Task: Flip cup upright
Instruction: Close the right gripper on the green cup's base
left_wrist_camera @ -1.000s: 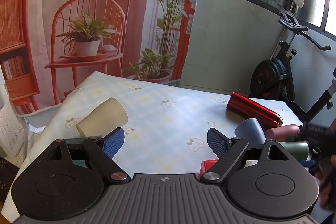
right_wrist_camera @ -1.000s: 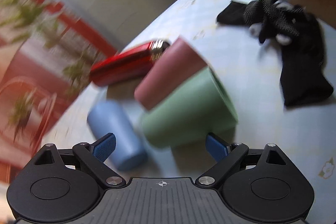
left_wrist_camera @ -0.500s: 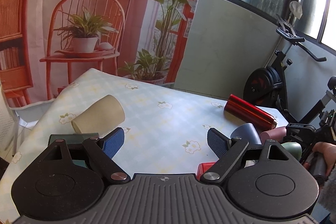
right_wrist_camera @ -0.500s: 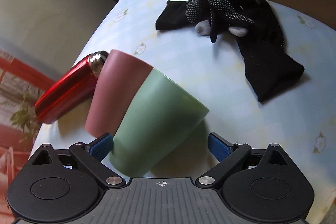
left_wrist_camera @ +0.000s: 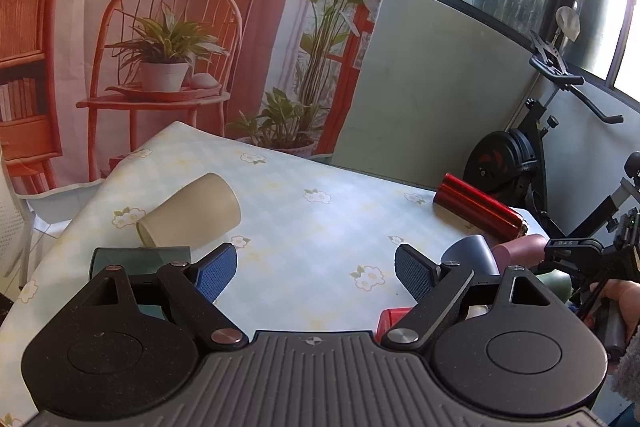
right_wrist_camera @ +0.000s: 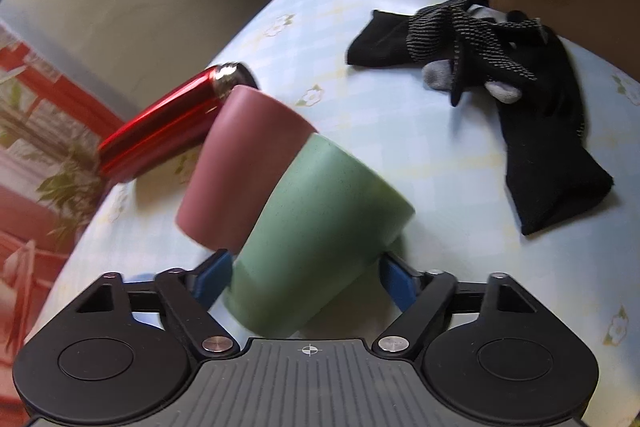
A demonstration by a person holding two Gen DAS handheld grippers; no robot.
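A light green cup (right_wrist_camera: 320,231) lies on its side on the flowered tablecloth (right_wrist_camera: 400,131), its base pointing away to the right. My right gripper (right_wrist_camera: 306,277) is open with the cup's mouth end between its blue pads; the left pad is close against the cup. A pink cup (right_wrist_camera: 244,163) lies on its side against the green one. My left gripper (left_wrist_camera: 316,269) is open and empty above the table's near side. A cream cup (left_wrist_camera: 192,213) lies on its side ahead to its left. The right gripper shows in the left wrist view at the far right edge (left_wrist_camera: 580,259).
A red metal flask (right_wrist_camera: 168,125) lies behind the pink cup. Black gloves (right_wrist_camera: 516,83) lie at the right. A blue cup (left_wrist_camera: 472,257), a dark green cup (left_wrist_camera: 132,259) and a red object (left_wrist_camera: 394,317) lie near the left gripper. An exercise bike (left_wrist_camera: 532,155) stands past the table.
My right gripper has moved in on the green cup, which now sits between its pads. The left gripper has lifted and tilted a little; the cups have not moved.
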